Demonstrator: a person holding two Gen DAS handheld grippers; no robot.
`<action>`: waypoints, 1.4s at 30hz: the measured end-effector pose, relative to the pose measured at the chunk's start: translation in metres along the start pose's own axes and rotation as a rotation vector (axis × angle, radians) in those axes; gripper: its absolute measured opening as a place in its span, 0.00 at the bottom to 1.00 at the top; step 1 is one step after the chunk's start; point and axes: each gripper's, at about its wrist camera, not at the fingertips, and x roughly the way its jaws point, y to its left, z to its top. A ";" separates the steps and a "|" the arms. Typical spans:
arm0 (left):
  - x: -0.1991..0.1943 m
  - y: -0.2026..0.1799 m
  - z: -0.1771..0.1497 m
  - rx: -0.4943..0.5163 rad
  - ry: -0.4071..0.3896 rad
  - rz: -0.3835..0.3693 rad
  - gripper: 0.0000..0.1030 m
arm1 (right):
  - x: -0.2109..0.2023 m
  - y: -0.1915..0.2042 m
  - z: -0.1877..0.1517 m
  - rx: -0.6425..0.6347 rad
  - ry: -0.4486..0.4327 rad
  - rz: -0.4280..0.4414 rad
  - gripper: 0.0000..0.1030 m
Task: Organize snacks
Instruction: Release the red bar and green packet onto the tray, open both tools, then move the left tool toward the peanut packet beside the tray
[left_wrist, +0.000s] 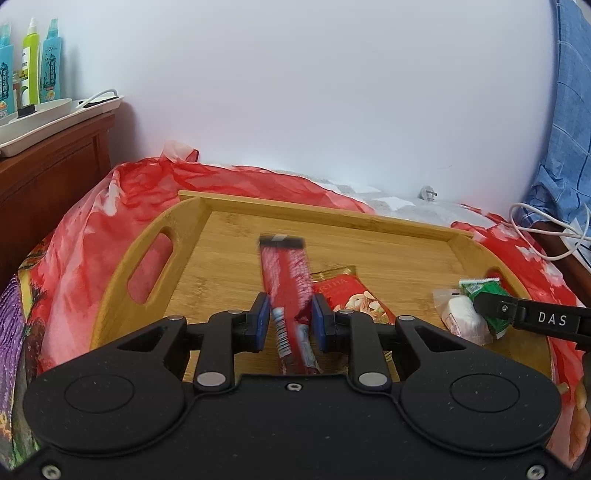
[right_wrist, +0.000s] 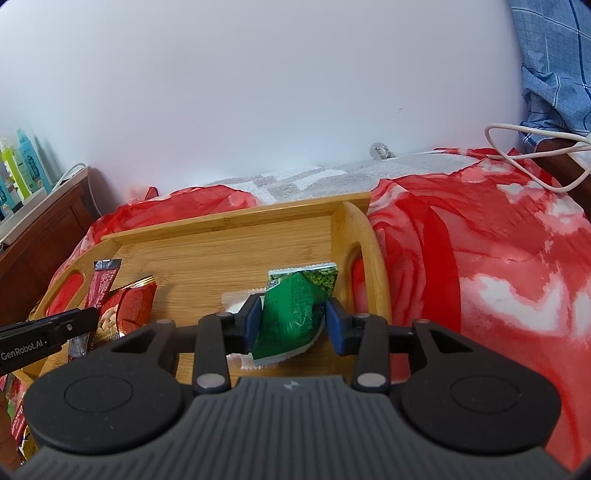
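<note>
A bamboo tray (left_wrist: 229, 236) lies on a red floral cloth. My left gripper (left_wrist: 289, 317) is shut on a long red snack stick (left_wrist: 286, 273) and holds it over the tray's middle. A red nut packet (left_wrist: 351, 295) lies just to its right. My right gripper (right_wrist: 294, 319) is shut on a green snack packet (right_wrist: 295, 306) near the tray's right handle (right_wrist: 364, 258). A white wrapped snack (left_wrist: 463, 317) lies under the green packet (left_wrist: 484, 291). In the right wrist view the red stick (right_wrist: 103, 280) and nut packet (right_wrist: 127, 306) show at left.
A wooden cabinet (left_wrist: 48, 177) with spray bottles (left_wrist: 29, 62) on a white tray stands at the left. A white cable (left_wrist: 546, 229) and blue cloth (left_wrist: 565, 129) are at the right. A wall plug (right_wrist: 380, 150) lies behind the tray, by the white wall.
</note>
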 end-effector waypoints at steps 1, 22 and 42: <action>-0.001 0.000 0.000 -0.001 -0.003 0.000 0.24 | 0.000 0.000 0.000 0.001 -0.001 0.001 0.52; -0.070 0.001 -0.014 0.054 -0.046 -0.025 0.86 | -0.043 0.024 -0.020 -0.060 -0.103 0.003 0.93; -0.122 0.014 -0.080 0.103 -0.002 -0.032 0.90 | -0.106 0.063 -0.095 -0.250 -0.166 -0.027 1.00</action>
